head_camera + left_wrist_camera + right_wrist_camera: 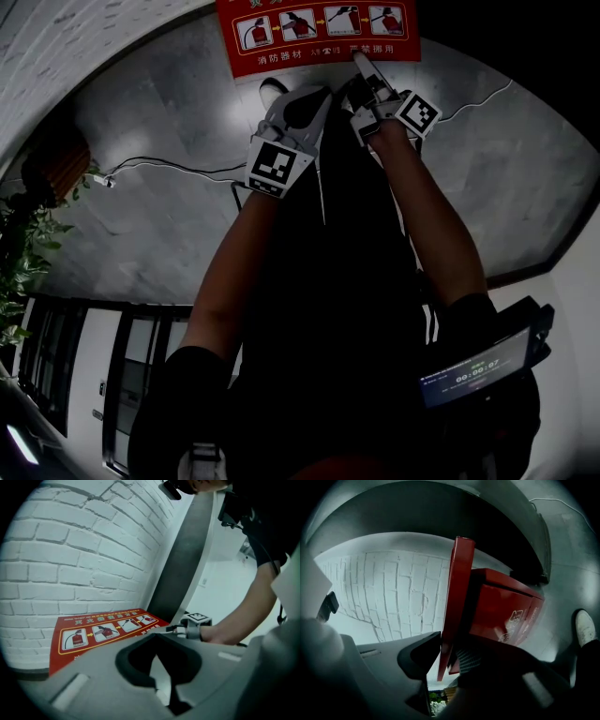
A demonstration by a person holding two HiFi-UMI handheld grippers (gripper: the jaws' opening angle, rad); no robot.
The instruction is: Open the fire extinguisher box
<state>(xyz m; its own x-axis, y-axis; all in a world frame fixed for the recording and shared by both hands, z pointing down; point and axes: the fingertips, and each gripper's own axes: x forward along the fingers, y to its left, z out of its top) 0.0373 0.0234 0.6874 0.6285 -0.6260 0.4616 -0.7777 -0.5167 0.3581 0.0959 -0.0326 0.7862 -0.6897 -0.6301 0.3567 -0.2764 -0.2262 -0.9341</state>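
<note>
1. Locate the fire extinguisher box (pixel 506 606). It sits low against the white brick wall (pixel 84 550), straight ahead of both your arms. The instruction label (pixel 101 634) on its lid (pixel 457 583) faces up.
2. Check the right gripper (pixel 449 648). Its jaws stand roughly half closed with the lid's free edge between them, one pad on each face of the thin red panel. This reads as a grip on the lid.
3. Check the left gripper (pixel 158 637). Its jaw tips are together and nothing is between them. It hangs just beside the right gripper, short of the lid and not touching it.
4. Note the governing relation. The lid's long axis runs across your line of reach, parallel to the wall. The gripped edge is the side nearest you. The hinge is probably on the wall side, though no view shows it.
5. Observe the dark gap between lid and box body in the right gripper view. The lid appears to be lifted a little already.
6. Expect the coming move to fall to the right hand, the nearer one. Swing the edge upward and toward the wall in an arc, not straight back toward you.
7. Hold the left gripper clear of that arc. A pull along the lid's plane may slip the pads off the thin edge.
</note>
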